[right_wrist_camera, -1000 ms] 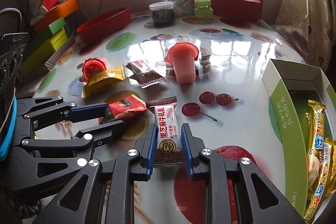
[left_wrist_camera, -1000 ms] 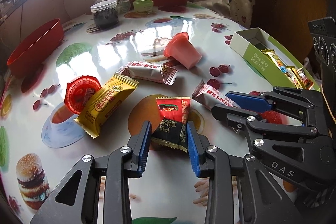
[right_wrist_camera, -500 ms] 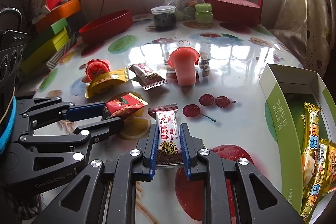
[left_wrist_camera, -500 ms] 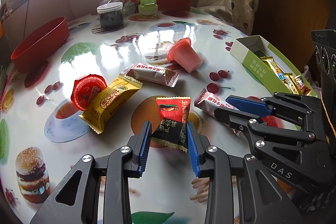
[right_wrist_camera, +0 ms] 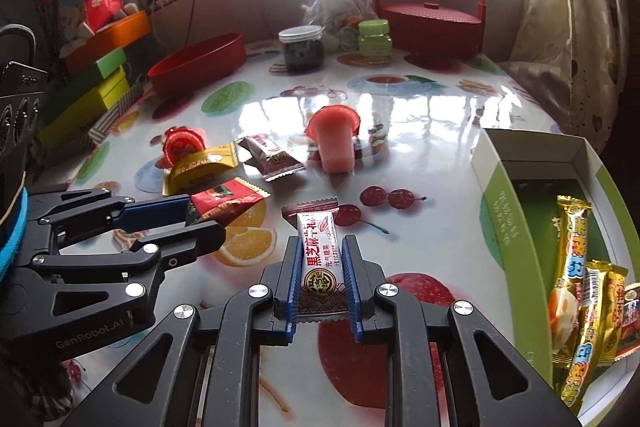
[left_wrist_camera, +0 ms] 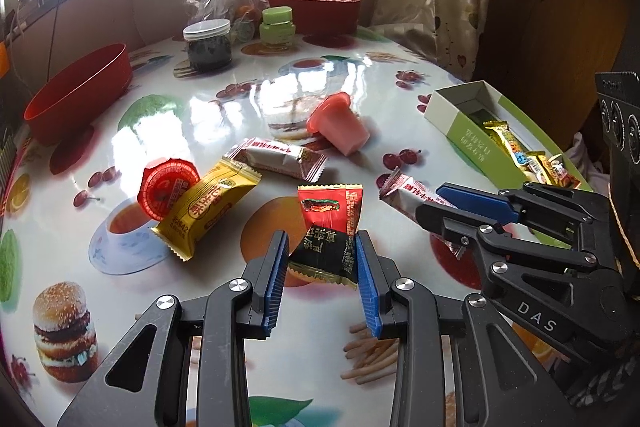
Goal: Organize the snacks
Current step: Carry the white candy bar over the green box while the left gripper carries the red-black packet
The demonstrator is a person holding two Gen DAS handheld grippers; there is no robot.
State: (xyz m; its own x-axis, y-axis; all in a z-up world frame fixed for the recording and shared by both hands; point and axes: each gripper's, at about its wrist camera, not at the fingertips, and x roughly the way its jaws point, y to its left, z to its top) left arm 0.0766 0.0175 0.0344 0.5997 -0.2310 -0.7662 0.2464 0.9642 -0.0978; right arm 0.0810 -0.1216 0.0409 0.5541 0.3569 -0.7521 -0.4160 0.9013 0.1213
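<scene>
- Red bowl (left_wrist_camera: 80,87), desk edge at 10 o'clock in the left wrist view, well apart from the snacks.
- Round red-lidded snack (left_wrist_camera: 168,187) touches the yellow packet (left_wrist_camera: 208,207); both at 9 o'clock of the left gripper.
- Left gripper (left_wrist_camera: 322,251): fingers (left_wrist_camera: 276,275) narrowed around the red-and-black packet (left_wrist_camera: 330,227). Right pad touches its edge; left pad sits just beside it. Firm grip: cannot tell.
- White-and-maroon packet (left_wrist_camera: 280,159) at 12 o'clock of that packet; pink jelly cup (left_wrist_camera: 340,127) lies tipped beyond it.
- Right gripper (right_wrist_camera: 320,267): fingers clamp the white sesame bar (right_wrist_camera: 320,259), both pads on its sides, the bar pointing to 12 o'clock above the desk (right_wrist_camera: 420,155).
- Green-and-white box (right_wrist_camera: 516,227) at 3 o'clock, open-topped, with gold-wrapped bars (right_wrist_camera: 576,267) inside.
</scene>
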